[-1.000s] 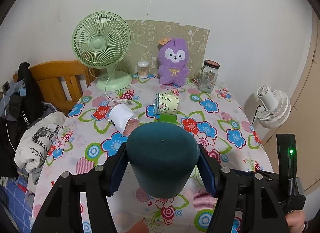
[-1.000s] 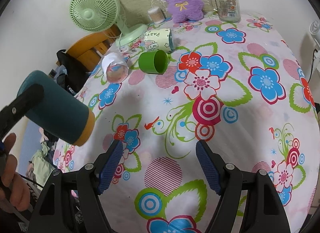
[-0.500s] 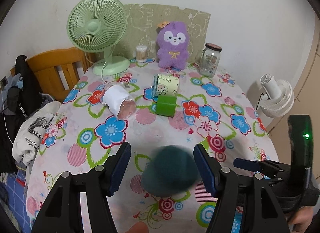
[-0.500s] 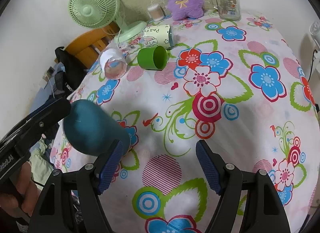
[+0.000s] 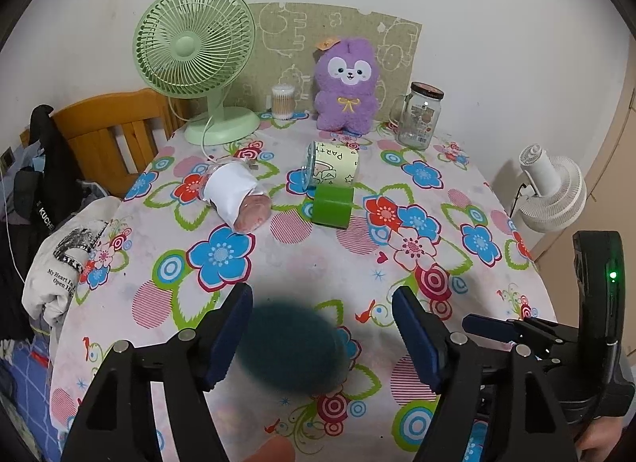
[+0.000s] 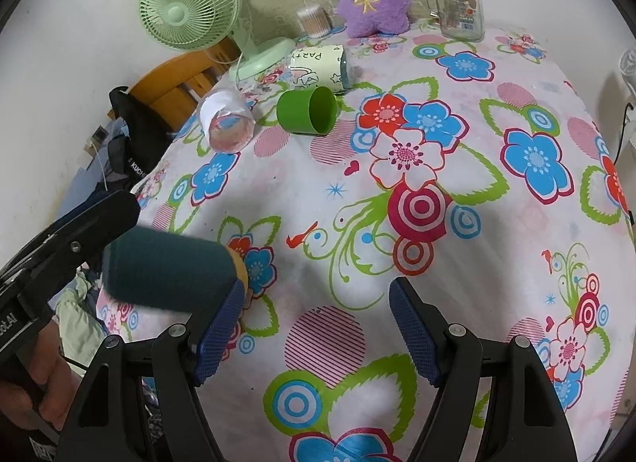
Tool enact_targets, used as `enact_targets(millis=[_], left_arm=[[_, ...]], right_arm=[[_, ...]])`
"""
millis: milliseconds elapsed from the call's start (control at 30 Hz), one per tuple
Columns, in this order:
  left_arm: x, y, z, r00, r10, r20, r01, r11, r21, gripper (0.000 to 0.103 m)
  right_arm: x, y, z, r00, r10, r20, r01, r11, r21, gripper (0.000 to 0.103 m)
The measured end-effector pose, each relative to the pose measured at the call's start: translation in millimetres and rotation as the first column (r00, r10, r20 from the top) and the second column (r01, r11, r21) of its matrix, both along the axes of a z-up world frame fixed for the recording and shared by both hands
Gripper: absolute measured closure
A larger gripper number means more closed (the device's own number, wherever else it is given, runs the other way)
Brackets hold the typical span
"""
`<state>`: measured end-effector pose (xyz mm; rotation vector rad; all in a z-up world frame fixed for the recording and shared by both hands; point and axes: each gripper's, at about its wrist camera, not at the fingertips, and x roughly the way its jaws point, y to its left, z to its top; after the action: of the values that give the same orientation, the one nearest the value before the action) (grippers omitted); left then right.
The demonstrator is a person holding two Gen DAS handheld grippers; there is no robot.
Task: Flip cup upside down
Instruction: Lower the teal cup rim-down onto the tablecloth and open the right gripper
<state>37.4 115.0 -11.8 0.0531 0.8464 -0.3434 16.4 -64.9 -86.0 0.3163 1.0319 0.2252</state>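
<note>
A dark teal cup (image 5: 292,346) shows blurred between and below my left gripper's open fingers, no pad touching it. In the right wrist view the teal cup (image 6: 167,269) lies tilted on its side over the near left of the table, its yellowish rim to the right. My left gripper (image 5: 322,335) is open, its finger (image 6: 79,231) just left of the cup. My right gripper (image 6: 316,327) is open and empty above the tablecloth. A green cup (image 5: 333,207) (image 6: 308,110), a white-wrapped glass (image 5: 238,202) (image 6: 228,124) and a yellow printed cup (image 5: 332,164) (image 6: 318,66) lie on their sides further back.
At the back stand a green fan (image 5: 196,60), a purple plush (image 5: 346,86), a glass jar (image 5: 421,116) and a cotton-swab pot (image 5: 283,101). A wooden chair (image 5: 111,132) with clothes is left of the table. A white fan (image 5: 552,196) stands right.
My left gripper opened and let go of the teal cup. The cup dropped from between the pads, turned and now shows blurred low over the near left of the table.
</note>
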Motion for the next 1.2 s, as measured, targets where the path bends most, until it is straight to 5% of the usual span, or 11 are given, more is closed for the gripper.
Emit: enact_targets(millis=[1200], left_arm=[[-4.6, 5.8, 16.0, 0.999, 0.003, 0.035, -0.002, 1.0, -0.019, 0.026]], right_arm=[[-2.8, 11.8, 16.9, 0.999, 0.013, 0.035, -0.012, 1.0, -0.024, 0.024]])
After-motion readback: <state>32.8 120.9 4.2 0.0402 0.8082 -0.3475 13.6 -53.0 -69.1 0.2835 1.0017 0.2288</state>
